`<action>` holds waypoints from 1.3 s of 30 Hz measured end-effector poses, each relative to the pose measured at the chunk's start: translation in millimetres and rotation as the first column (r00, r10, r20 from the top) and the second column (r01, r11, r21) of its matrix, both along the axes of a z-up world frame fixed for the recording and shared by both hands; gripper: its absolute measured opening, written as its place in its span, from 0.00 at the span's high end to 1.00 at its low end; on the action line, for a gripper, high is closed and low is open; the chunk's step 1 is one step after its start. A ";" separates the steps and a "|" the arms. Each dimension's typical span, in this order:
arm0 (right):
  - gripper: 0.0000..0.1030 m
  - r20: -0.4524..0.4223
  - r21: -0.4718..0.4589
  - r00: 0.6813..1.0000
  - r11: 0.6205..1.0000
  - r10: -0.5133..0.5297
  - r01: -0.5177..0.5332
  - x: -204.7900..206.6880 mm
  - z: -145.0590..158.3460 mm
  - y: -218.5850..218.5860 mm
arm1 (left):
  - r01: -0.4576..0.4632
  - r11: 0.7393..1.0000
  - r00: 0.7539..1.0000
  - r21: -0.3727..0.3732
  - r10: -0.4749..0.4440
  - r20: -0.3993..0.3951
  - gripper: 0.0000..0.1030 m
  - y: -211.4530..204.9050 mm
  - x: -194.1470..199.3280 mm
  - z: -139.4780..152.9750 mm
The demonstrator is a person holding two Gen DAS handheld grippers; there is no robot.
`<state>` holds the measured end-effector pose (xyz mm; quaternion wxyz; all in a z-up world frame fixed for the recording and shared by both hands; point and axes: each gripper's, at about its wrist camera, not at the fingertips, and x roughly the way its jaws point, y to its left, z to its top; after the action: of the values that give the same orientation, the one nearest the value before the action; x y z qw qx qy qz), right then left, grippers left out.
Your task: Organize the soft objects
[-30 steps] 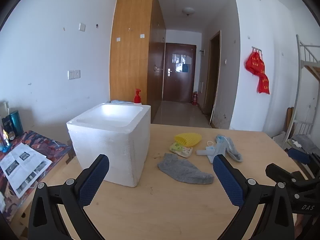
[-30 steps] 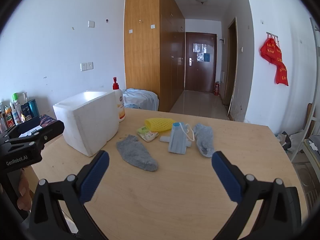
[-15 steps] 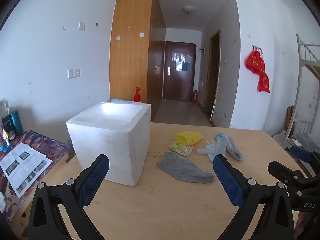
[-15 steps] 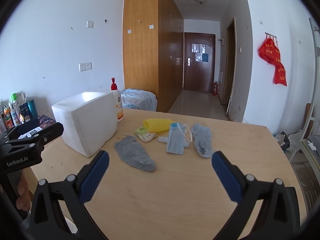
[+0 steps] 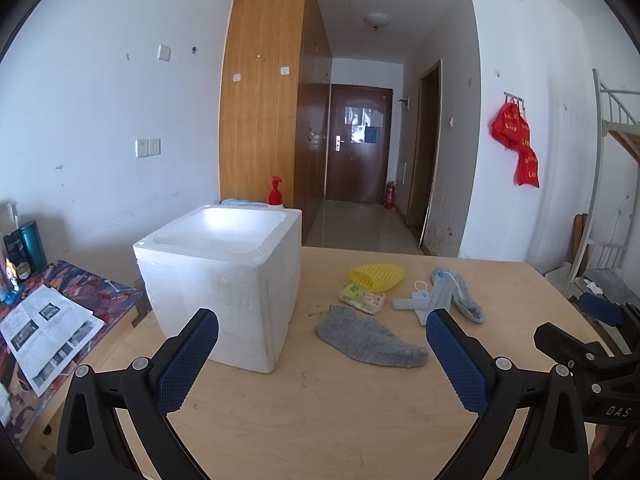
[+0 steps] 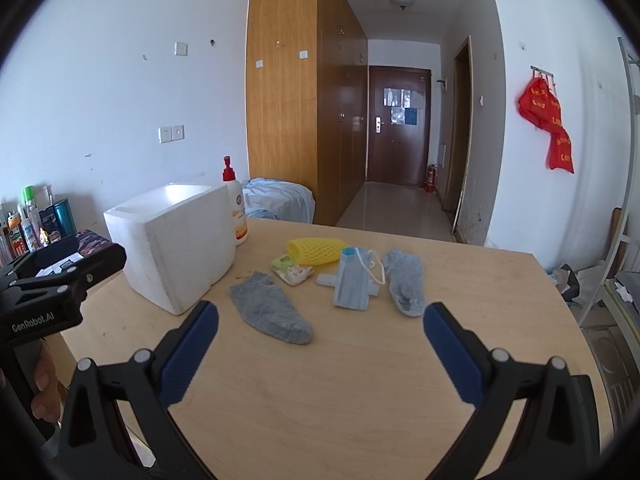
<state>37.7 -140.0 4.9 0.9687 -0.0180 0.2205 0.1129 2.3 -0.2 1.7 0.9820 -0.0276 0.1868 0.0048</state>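
While both tongs (image 5: 322,336) (image 6: 321,326) stay spread wide, the foam box (image 6: 172,240) looks slightly nearer.

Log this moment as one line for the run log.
left gripper: open, empty | right gripper: open, empty | socks, mask on table | foam box: nothing visible inside

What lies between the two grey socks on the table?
The blue face mask, seen in the right wrist view, lies between the near grey sock and the far grey sock.
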 end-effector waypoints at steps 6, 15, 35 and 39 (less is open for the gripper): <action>0.00 0.006 0.000 1.000 1.000 0.001 -0.001 -0.1 0.5 1.0 | 0.004 1.000 1.000 0.002 -0.004 0.002 0.00 0.2 -0.9 -0.1; 0.00 0.011 -0.002 1.000 1.000 -0.002 0.002 -2.7 1.4 1.2 | 0.011 1.000 1.000 0.005 -0.011 0.009 0.00 -0.4 -4.4 2.2; 0.00 0.010 0.003 1.000 1.000 0.001 -0.001 -2.6 2.5 -1.5 | 0.022 1.000 1.000 0.002 -0.022 0.004 0.00 -0.9 -4.8 2.2; 0.00 0.012 0.010 1.000 1.000 0.012 -0.012 -0.7 3.1 -2.5 | 0.026 1.000 1.000 -0.007 -0.026 0.006 0.00 -1.4 -4.1 2.3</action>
<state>37.0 -142.5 8.0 0.9693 -0.0151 0.2141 0.1197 -1.9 -1.7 4.0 0.9824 -0.0285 0.1843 -0.0088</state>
